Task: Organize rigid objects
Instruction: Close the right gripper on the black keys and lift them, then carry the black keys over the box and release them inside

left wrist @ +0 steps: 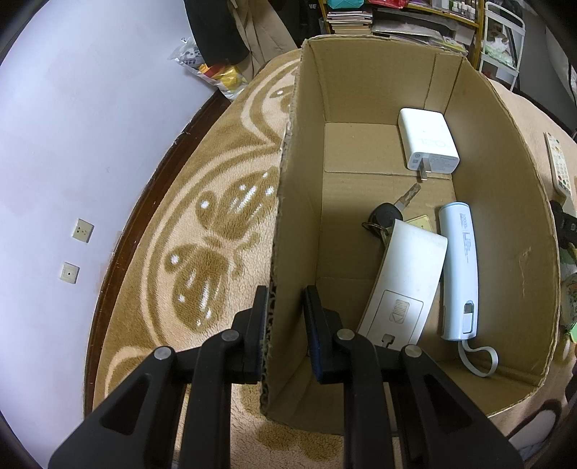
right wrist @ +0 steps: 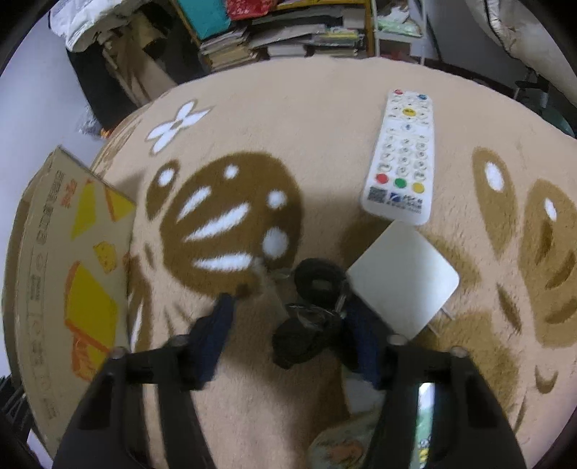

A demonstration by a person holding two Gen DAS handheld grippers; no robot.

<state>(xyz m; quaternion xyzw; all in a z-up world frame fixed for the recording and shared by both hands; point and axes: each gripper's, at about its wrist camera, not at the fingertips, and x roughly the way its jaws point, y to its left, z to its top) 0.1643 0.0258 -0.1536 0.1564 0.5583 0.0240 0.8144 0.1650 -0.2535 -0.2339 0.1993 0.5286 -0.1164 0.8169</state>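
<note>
An open cardboard box (left wrist: 505,223) stands on the rug. It holds a white charger (left wrist: 427,140), a black key (left wrist: 387,214), a white remote lying face down (left wrist: 407,281) and a pale blue power bank (left wrist: 461,270). My left gripper (left wrist: 285,294) straddles the box's near left wall and is shut on it, one finger outside and one inside. In the right wrist view my right gripper (right wrist: 288,303) is open, low over the rug. A black bunch of key fobs (right wrist: 313,306) lies between its fingers, close to the right finger. The box's printed outer side (right wrist: 65,270) is at the left.
A white remote with coloured buttons (right wrist: 400,155) and a flat white square device (right wrist: 402,277) lie on the rug beyond the right gripper. Behind the round butterfly-patterned rug (right wrist: 288,108) stand shelves with stacked books (right wrist: 288,32). A wall (left wrist: 72,144) rises to the left.
</note>
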